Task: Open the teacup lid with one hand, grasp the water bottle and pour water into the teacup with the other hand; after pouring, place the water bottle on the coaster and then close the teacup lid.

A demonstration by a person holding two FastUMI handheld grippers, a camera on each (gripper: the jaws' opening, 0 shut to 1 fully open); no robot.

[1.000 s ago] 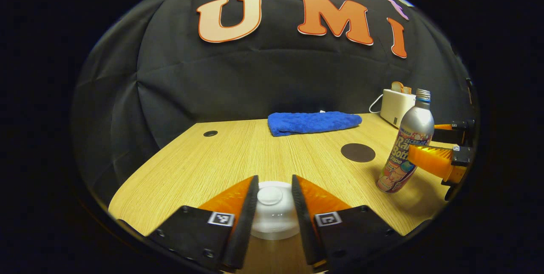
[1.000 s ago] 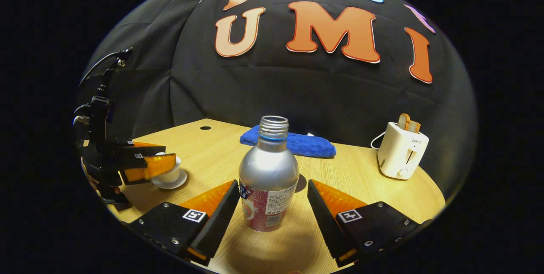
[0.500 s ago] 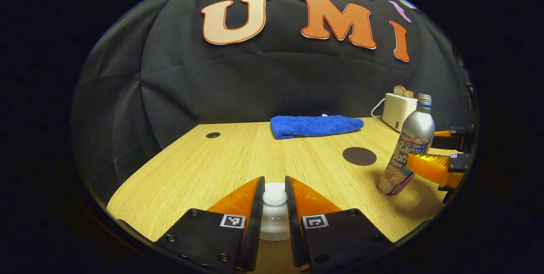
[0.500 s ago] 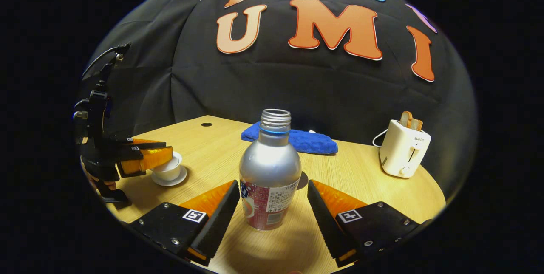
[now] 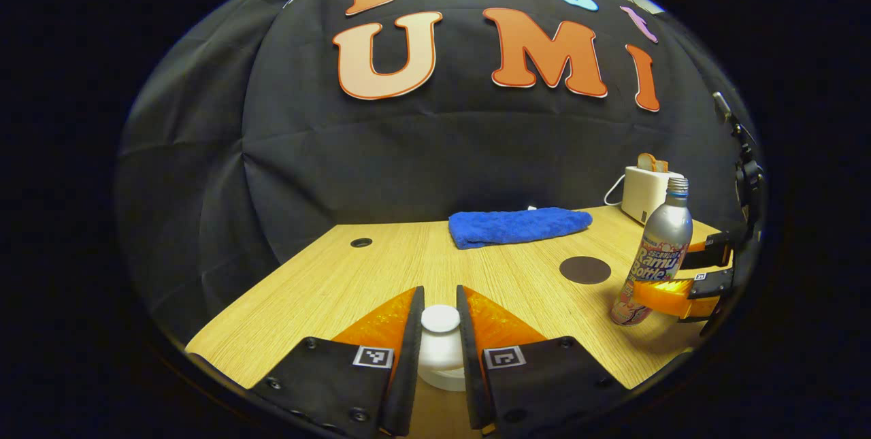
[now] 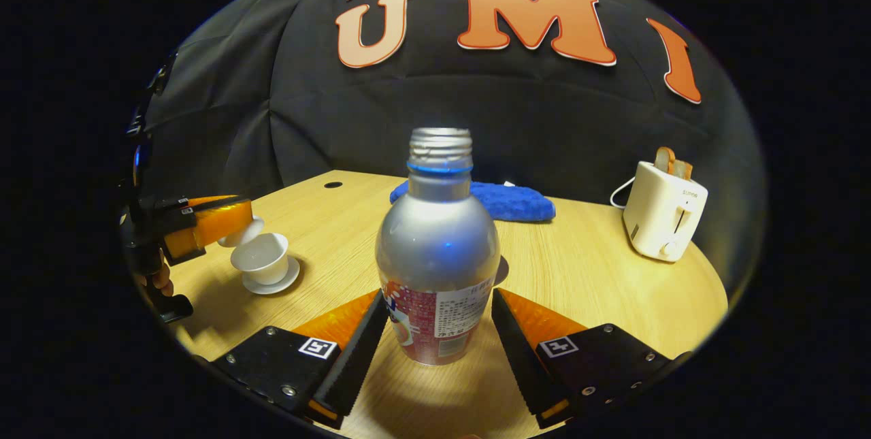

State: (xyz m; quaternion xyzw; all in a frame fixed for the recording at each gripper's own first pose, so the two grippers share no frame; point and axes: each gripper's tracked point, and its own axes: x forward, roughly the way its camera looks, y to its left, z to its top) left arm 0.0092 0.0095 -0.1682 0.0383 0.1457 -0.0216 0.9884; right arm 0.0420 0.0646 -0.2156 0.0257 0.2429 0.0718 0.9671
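A: While we look along the left gripper [image 5: 439, 330], we see its two fingers pressed on the white knob of the lid [image 5: 441, 350], so it grips the lid.

B: Yes, and from the right gripper view we see this lid [image 6: 239, 231] lifted, above and a little beside the cup [image 6: 261, 258]. The cup stands open on its saucer [image 6: 272, 282], near the left edge of the table [image 6: 578, 269].

A: We see the right gripper [image 6: 435, 320] around the bottle [image 6: 437, 248]. Both fingers touch the lower part of the bottle, so we say it is clenched on it.

B: The bottle stands upright on the table, without cap. The dark round coaster [image 5: 585, 269] lies just beside it, bare.

A: Behind, we see a blue towel [image 5: 520, 226] and a white toaster [image 6: 664, 209] with bread.
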